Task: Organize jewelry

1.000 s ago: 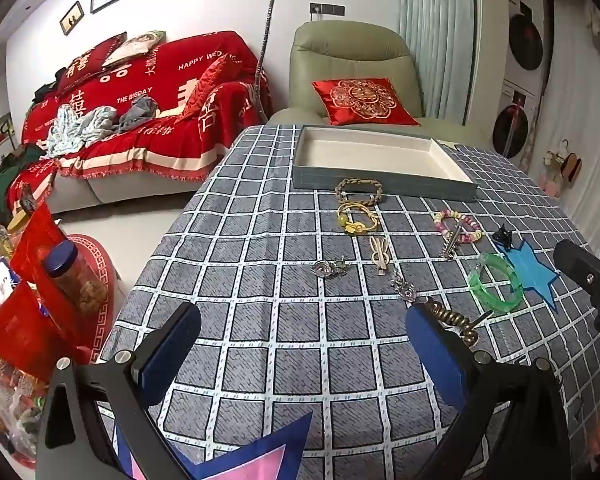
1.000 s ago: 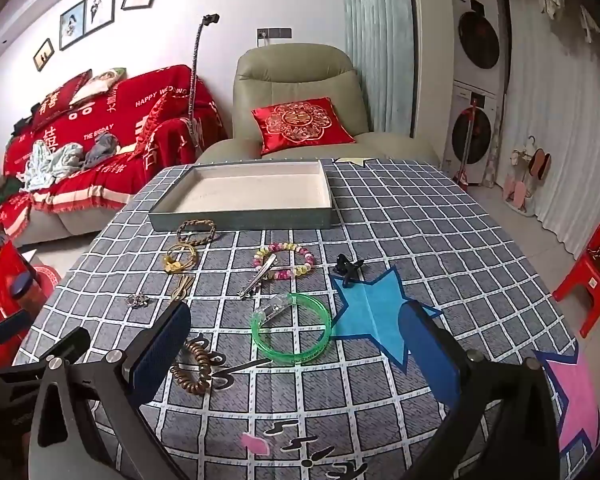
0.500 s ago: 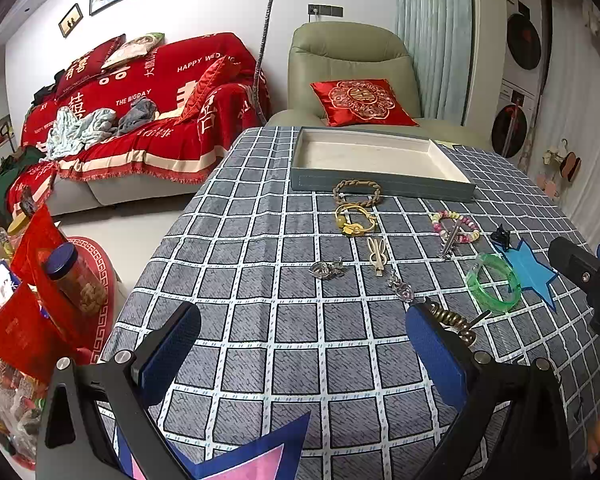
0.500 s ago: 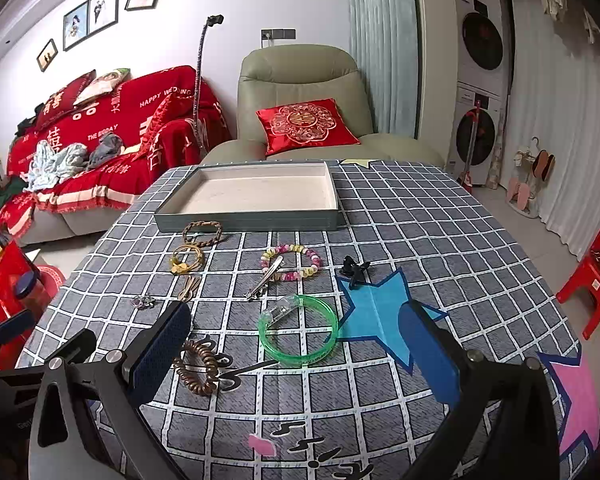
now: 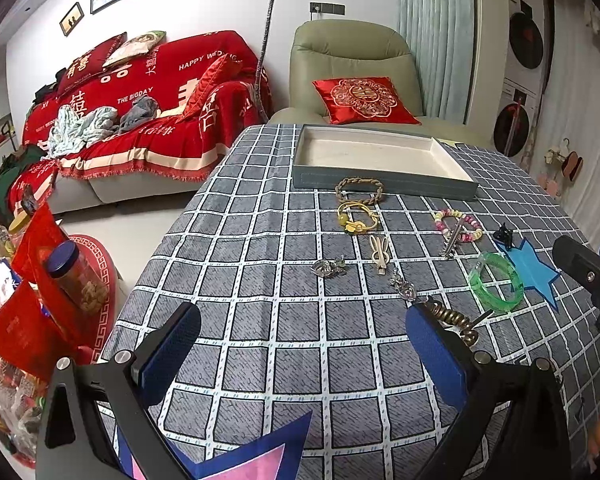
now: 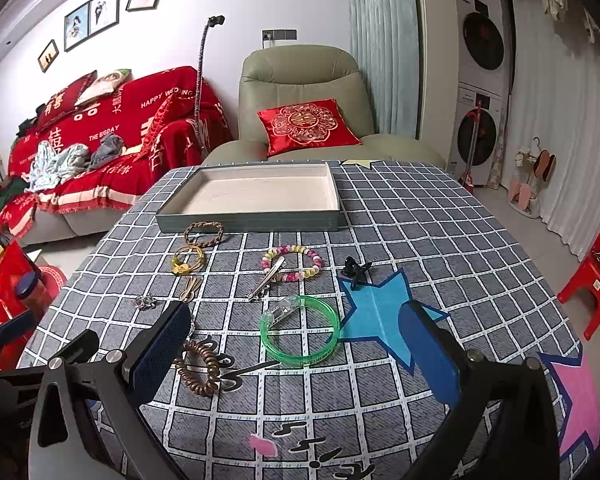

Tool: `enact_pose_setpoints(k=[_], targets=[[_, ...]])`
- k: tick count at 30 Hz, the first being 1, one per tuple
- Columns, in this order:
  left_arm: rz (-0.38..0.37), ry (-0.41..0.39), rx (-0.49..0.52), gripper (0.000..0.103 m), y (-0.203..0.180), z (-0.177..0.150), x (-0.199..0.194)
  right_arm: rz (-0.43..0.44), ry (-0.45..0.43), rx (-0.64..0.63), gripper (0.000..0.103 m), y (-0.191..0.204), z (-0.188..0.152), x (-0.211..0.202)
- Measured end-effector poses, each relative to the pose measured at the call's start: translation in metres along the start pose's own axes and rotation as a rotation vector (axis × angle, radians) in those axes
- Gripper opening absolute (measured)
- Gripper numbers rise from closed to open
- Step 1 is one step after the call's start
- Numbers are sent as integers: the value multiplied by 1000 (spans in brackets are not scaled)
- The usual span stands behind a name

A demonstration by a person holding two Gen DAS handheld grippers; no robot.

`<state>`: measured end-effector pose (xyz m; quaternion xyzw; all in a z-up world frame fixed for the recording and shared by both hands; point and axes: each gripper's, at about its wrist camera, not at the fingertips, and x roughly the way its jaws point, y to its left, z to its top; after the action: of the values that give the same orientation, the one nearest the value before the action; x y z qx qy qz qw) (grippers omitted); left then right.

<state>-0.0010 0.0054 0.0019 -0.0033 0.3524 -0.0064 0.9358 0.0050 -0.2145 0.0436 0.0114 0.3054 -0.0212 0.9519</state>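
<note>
A grey tray with a cream inside stands empty at the far side of the checked tablecloth. In front of it lie a braided bracelet, a yellow bracelet, a beaded bracelet, a green bangle, a brown coil hair tie, hair clips and small silver pieces. My left gripper is open and empty near the table's front left. My right gripper is open and empty, low before the green bangle.
A black claw clip sits by a blue star sticker. A green armchair and a red sofa stand beyond the table. A red stool is on the right; jars and red bags on the left floor.
Both views have shifted slightly; the right gripper has come a little nearer to the jewelry. Nothing on the table has moved and both grippers stay open.
</note>
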Motion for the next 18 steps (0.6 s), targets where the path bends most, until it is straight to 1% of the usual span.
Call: enact_pose_setpoints(k=[18], targets=[[1,1,4,103,0,-2,2,8,3,-1,103,4,0,0]])
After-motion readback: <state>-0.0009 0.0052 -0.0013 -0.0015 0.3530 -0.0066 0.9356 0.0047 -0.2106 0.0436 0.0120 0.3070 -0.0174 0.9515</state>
